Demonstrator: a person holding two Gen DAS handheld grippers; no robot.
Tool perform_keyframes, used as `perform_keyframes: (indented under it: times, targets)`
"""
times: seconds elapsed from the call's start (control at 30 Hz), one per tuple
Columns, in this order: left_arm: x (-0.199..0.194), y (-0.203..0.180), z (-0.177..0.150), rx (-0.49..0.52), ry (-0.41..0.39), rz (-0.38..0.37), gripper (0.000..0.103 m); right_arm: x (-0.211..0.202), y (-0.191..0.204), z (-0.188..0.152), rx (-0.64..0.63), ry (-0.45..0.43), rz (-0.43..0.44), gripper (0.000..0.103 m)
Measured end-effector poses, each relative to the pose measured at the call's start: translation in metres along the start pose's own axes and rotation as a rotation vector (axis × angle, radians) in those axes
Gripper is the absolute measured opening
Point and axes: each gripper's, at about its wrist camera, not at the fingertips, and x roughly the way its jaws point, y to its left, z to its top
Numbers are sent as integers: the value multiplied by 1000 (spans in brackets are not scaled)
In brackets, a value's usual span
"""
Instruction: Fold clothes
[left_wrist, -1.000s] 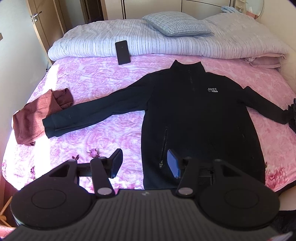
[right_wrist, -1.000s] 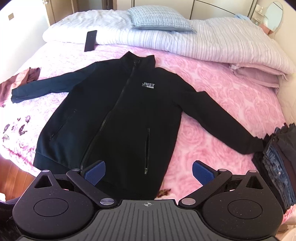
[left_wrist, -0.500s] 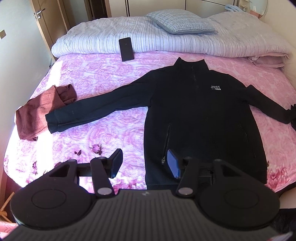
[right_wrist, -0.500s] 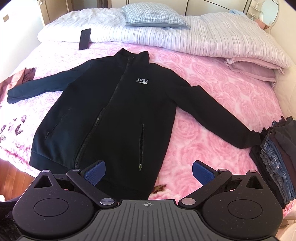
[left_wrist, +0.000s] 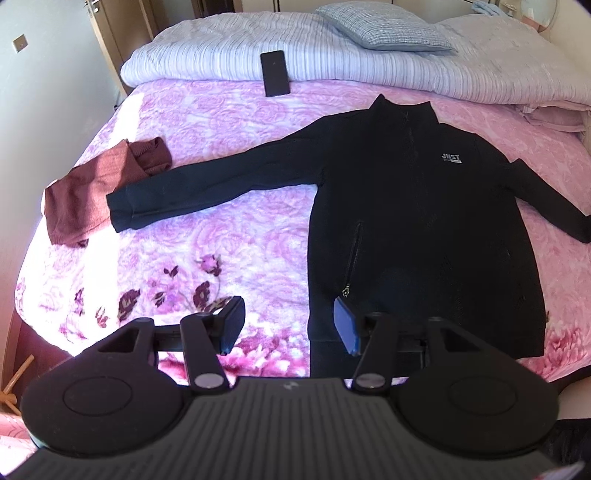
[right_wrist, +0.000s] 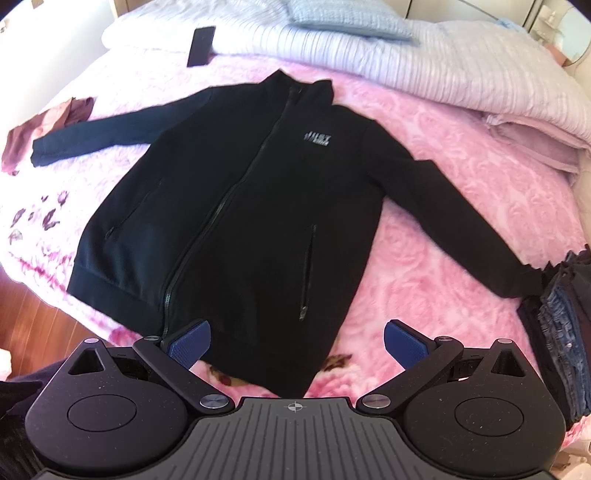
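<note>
2 open grippers (left_wrist: 290, 325) (right_wrist: 295, 341), black jacket (left_wrist: 413, 229) flat on pink bedspread (left_wrist: 221, 122)

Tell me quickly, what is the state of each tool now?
Left tool: open, holding nothing.
Right tool: open, holding nothing.

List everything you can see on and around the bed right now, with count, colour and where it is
jacket: one, black, zipped, spread flat on the bedspread, sleeves out
bedspread: one, pink floral, covering the bed
reddish garment: one, crumpled by the jacket's left-view sleeve cuff
phone: one, black, at the duvet's edge
duvet: one, pale striped, at the head
pillow: one, blue checked, on the duvet
folded stack: one, dark and denim, right edge
left gripper: open, above the hem's corner
right gripper: open, above the hem
</note>
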Motion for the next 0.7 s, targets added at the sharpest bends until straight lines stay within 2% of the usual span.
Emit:
perform_keyframes:
  times: [0.17,0.37,0.5,0.63,0.7]
  targets:
    - [0,31,-5,-56,1,37,48,12,26,17,-52,-28,40,103]
    - [17,105,9,-115,-12,100,48,22,93,63,-200,-162,125,103]
    - [39,166,23,-121,-20,122,49,43,165,106,-331,-223,164,103]
    - [85,229,46,-92,2,108,49,71,263,152,-478,-304,191,103]
    - [113,259,57,-63,9,98,49,93,316,174,-546,-317,213,102]
